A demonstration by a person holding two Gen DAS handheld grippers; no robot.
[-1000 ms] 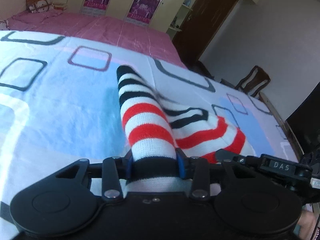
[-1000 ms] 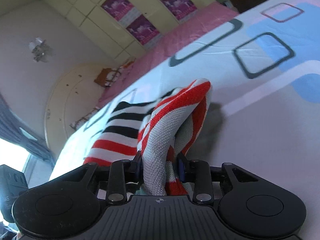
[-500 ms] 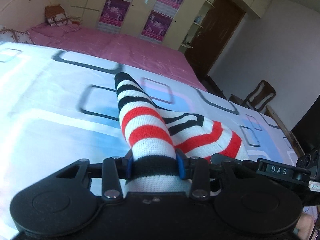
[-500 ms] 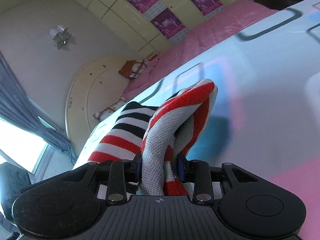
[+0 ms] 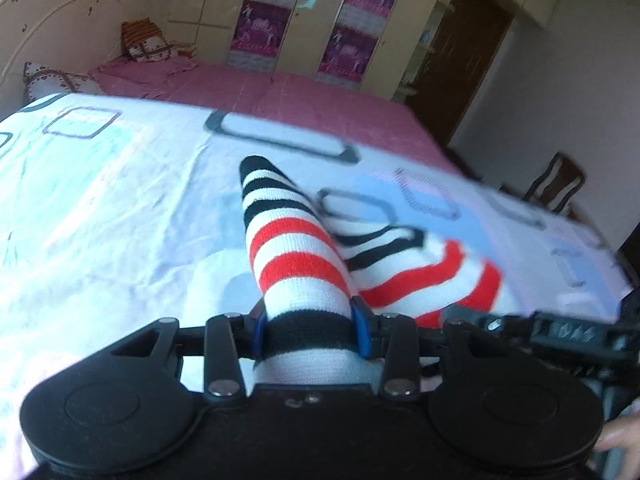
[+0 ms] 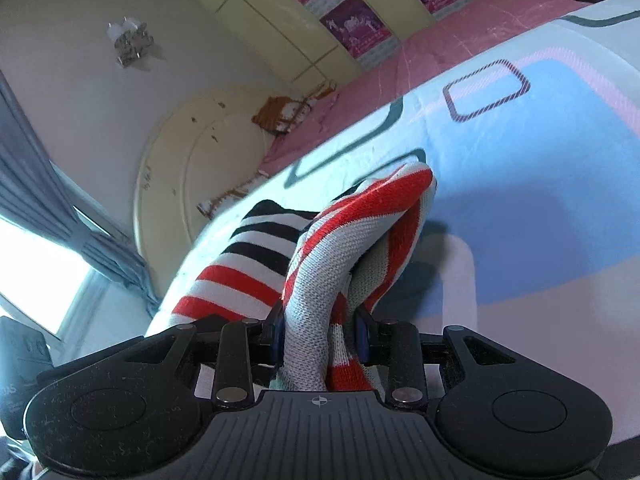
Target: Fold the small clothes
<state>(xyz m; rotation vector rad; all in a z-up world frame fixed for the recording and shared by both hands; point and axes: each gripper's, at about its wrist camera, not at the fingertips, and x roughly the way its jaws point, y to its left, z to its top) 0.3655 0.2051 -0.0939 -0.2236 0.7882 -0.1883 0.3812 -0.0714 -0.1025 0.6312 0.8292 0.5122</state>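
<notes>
Left wrist view: the left gripper (image 5: 310,326) has its jaws clamped on a striped garment (image 5: 296,248), which is lifted over the bed (image 5: 120,200). Right wrist view: the right gripper (image 6: 320,334) pinches a bunched fold of the garment (image 6: 352,232) above the sheet (image 6: 540,200).

Striped knit garment (image 5: 296,256), red-black-white, bunched, lifted above patterned bedsheet (image 5: 100,200).

L gripper (image 5: 308,322) is clamping a striped knit sleeve (image 5: 296,248) btwn its blue pads, pointing downward. R gripper (image 6: 320,328) is pinching a bunched fold of the same garment, angled less steeply.
</notes>
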